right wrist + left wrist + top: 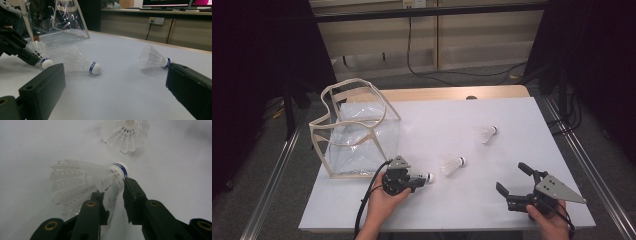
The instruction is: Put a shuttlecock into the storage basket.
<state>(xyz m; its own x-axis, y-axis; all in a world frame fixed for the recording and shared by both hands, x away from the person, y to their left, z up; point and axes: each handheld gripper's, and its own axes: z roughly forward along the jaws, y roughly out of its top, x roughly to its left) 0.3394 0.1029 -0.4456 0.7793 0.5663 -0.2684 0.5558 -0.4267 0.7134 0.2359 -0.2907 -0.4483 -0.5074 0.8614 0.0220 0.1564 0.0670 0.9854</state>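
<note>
One shuttlecock [85,180] clamped in left gripper [414,179] jaws; right gripper [518,181] jaws agape; clear bag [357,131].

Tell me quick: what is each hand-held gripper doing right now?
Left hand-held gripper: closed on the skirt of a shuttlecock lying on the table.
Right hand-held gripper: open, holding nothing, jaws wide apart above the table.

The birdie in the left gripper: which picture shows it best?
The left gripper view: the held shuttlecock lies close up between the jaws. The high view shows mostly its cork tip. The right gripper view shows it small at the left edge.
</note>
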